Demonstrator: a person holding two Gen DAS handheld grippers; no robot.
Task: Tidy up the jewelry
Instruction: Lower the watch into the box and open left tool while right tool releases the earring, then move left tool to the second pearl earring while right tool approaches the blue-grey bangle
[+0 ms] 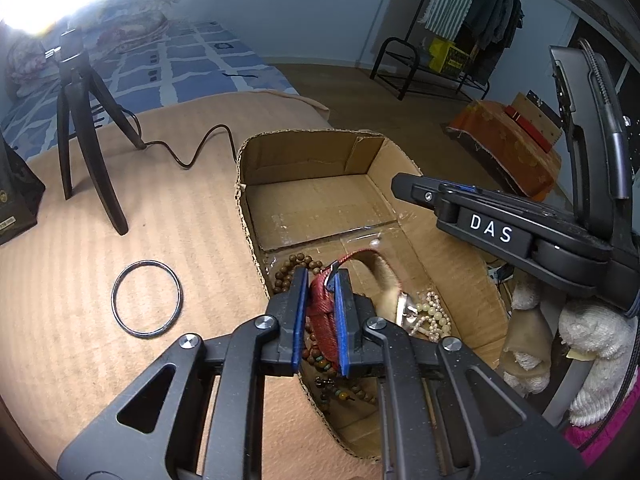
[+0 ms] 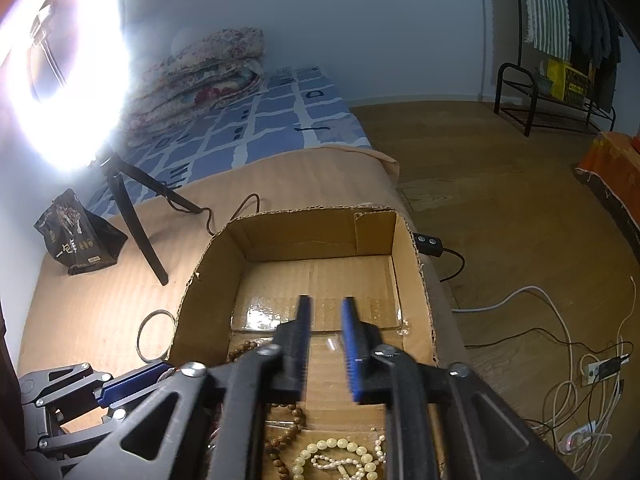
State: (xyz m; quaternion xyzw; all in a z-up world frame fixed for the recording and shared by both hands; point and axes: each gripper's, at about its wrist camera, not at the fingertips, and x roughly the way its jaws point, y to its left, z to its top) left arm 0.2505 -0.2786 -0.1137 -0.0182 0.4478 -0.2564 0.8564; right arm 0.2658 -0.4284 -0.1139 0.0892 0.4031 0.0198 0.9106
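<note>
My left gripper (image 1: 322,280) is shut on a red woven strap with a metal buckle (image 1: 323,312) and holds it over the near end of an open cardboard box (image 1: 312,208). Brown wooden bead strands (image 1: 296,266) and pale pearl beads (image 1: 434,314) lie in the box under it. A thin metal bangle (image 1: 146,298) lies on the tan cover left of the box. My right gripper (image 2: 326,308) is open and empty above the box (image 2: 320,236); pearl beads (image 2: 336,458) and brown beads (image 2: 286,436) lie below it. The bangle (image 2: 154,334) shows left of the box.
A black tripod (image 1: 86,136) with a ring light (image 2: 68,60) stands on the cover to the left, its cable trailing toward the box. A dark pouch (image 2: 78,234) sits far left. Cables and a power strip (image 2: 600,368) lie on the wood floor at right.
</note>
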